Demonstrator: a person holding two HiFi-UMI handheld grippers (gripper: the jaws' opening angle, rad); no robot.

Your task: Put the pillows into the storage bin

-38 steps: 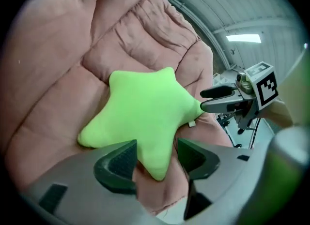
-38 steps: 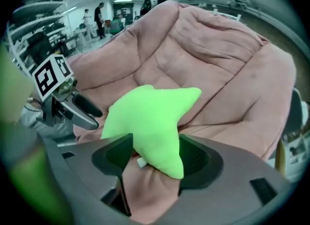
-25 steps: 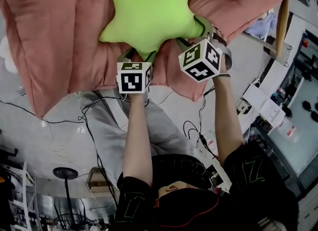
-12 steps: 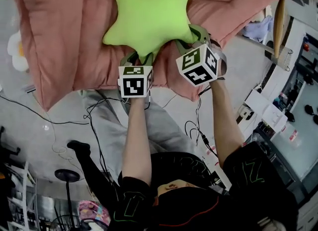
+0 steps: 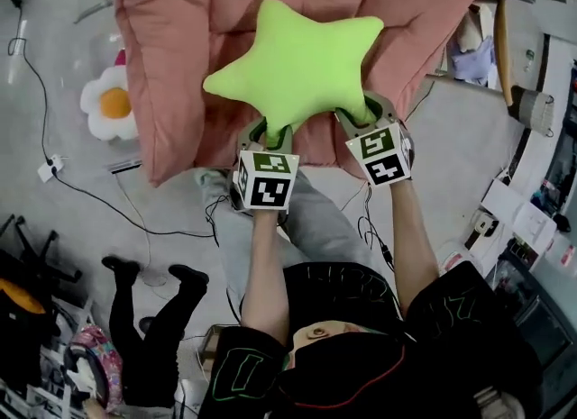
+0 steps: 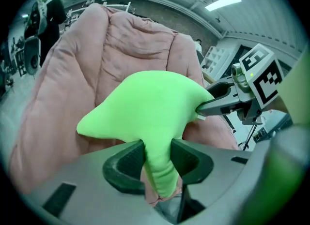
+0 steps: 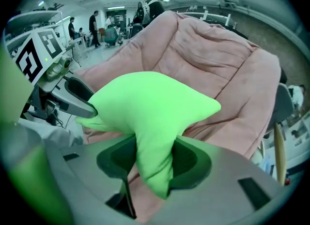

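Vs. a sec ago: the star pillow [image 5: 293, 70] lay flat on the pink comforter [image 5: 180, 48]. Now I've got it lifted off, and it sits lower and more centred in the head view. More floor [image 5: 54, 165] shows on the left, incl. a white flower cushion w/ an orange centre [image 5: 113, 102] just beside the comforter's edge.

Both tools' jaws have just been closing, each w/ a star arm between them. The left tool [image 5: 270, 133] pinches the bottom arm; in the left gripper view the green fabric is squeezed thin between the dark pads [image 6: 127, 158]. The right tool [image 5: 365, 113] pinches the lower-right arm, same squeeze in its own view [image 7: 154, 158].

Pillow is held up between the two tools, in front of the comforter. Orientation: the two gripped arms point back toward me, one free arm points left, one up, one up-right. No real long axis, about as wide as tall.

Materials: pillow is bright lime, smooth, plump, w/ rounded tips. Comforter is dusty pink, quilted in long puffy channels, matte. Tools are grey plastic w/ black-and-white marker cubes.
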